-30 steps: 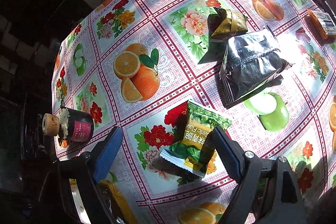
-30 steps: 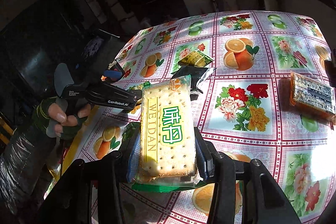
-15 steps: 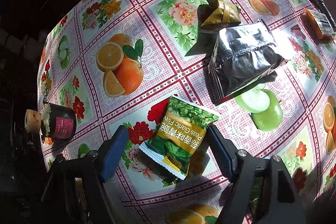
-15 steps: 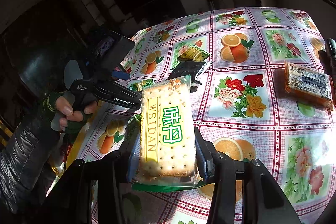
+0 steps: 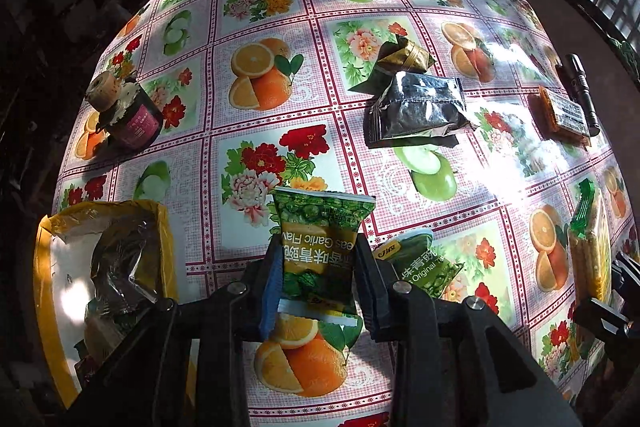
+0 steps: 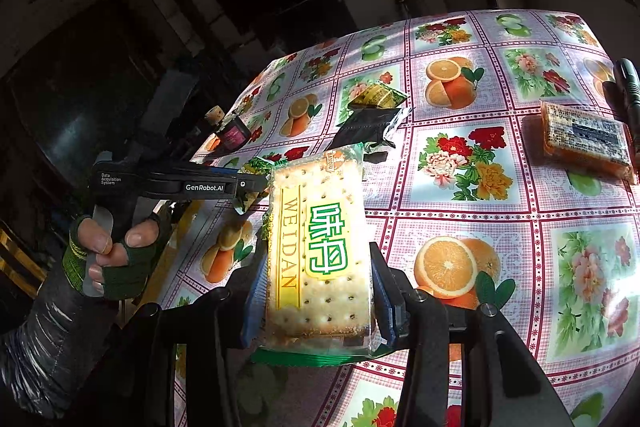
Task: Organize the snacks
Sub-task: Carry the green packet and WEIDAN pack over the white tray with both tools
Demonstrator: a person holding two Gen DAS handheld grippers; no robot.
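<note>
My left gripper (image 5: 318,267) holds a green garlic pea packet (image 5: 320,223) above the flowered tablecloth. Its jaws are closing, and both blue pads press the packet's sides. In the right wrist view the same left gripper (image 6: 250,187) sits in a gloved hand (image 6: 116,251) at the left, partly hidden behind the crackers. My right gripper (image 6: 316,287) is shut on a clear packet of Weidan crackers (image 6: 320,227), held upright over the table. That cracker packet (image 5: 588,239) also shows at the right edge of the left wrist view.
On the tablecloth (image 5: 248,155) lie a second green pea packet (image 5: 424,263), a black foil packet (image 5: 416,107), a gold-green packet (image 5: 404,57), an orange bar pack (image 5: 560,111) and a black torch (image 5: 580,87). A corked dark jar (image 5: 128,107) stands left. A yellow box (image 5: 44,267) holds wrapped items.
The left jaws closed from wide apart onto the green pea packet and lifted it off the cloth; the view rolled and the yellow box came into sight. The right gripper kept its crackers.
</note>
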